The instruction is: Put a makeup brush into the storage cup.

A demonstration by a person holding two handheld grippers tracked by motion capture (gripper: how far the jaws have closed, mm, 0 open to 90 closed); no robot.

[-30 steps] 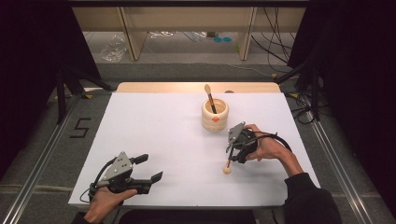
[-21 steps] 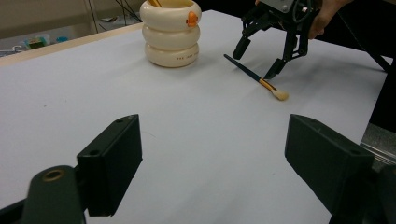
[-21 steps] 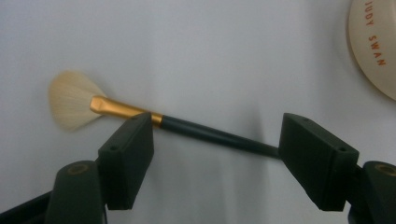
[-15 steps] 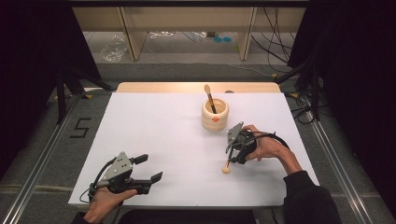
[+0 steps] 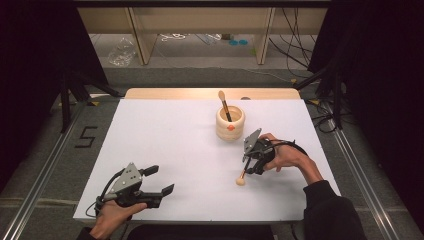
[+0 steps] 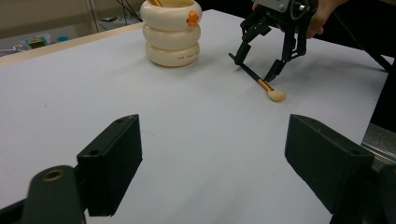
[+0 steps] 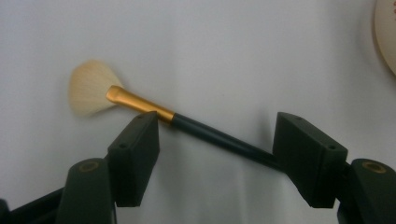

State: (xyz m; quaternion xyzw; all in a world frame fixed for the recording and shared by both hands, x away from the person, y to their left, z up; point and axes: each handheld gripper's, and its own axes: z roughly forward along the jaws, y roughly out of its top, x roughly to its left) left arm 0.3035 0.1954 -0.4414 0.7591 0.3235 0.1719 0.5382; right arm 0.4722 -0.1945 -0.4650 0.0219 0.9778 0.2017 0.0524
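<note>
Brush (image 7: 154,112) lies flat on the white table (image 5: 165,135), just in front of the cream holder (image 5: 230,123); right gripper (image 7: 217,156) straddles its dark handle, jaws wide, just been closing, no grip yet; risk: thin round handle rolls or pivots out on pinch; left gripper (image 5: 156,180) open, holding nothing, well apart
</note>
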